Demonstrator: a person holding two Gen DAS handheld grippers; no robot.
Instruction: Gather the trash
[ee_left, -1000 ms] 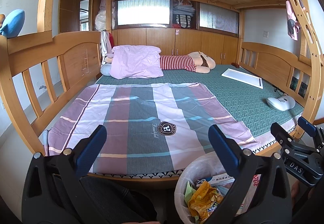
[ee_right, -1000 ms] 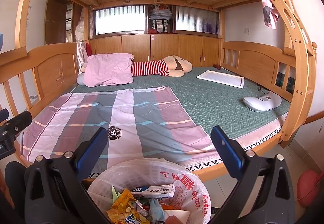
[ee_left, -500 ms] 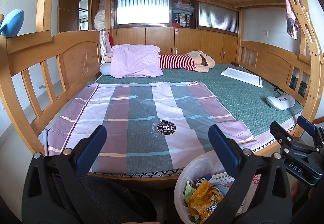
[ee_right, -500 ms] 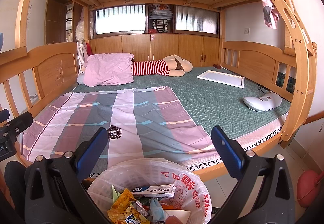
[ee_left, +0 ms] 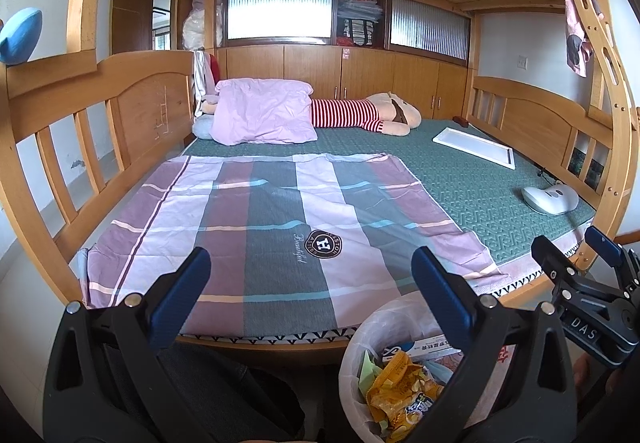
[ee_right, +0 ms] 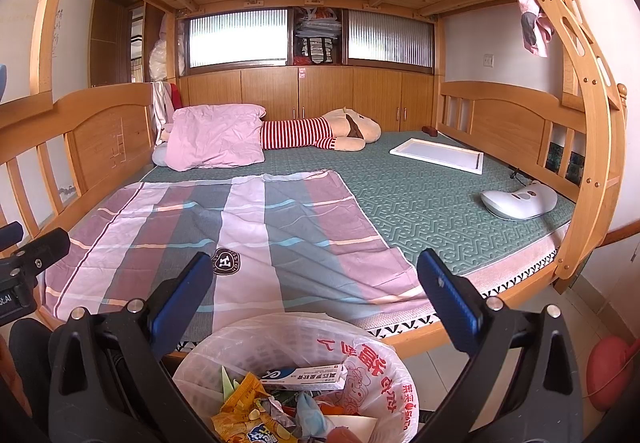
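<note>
Bright daylight from the frosted windows [ee_left: 280, 18]; sharp focus, soft shadows, strong fisheye bending at edges.

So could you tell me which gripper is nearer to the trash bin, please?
Right. The right gripper hangs almost straight over the trash bin, which sits between its open fingers. The left gripper is off to the bin's left, so the bin shows under its right finger.

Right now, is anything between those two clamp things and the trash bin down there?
Nothing visible. The right gripper hangs open straight above the trash bin, whose bag mouth is wide open, with wrappers and a toothpaste box inside. The left gripper is open too, with the bin below on its right.
</note>
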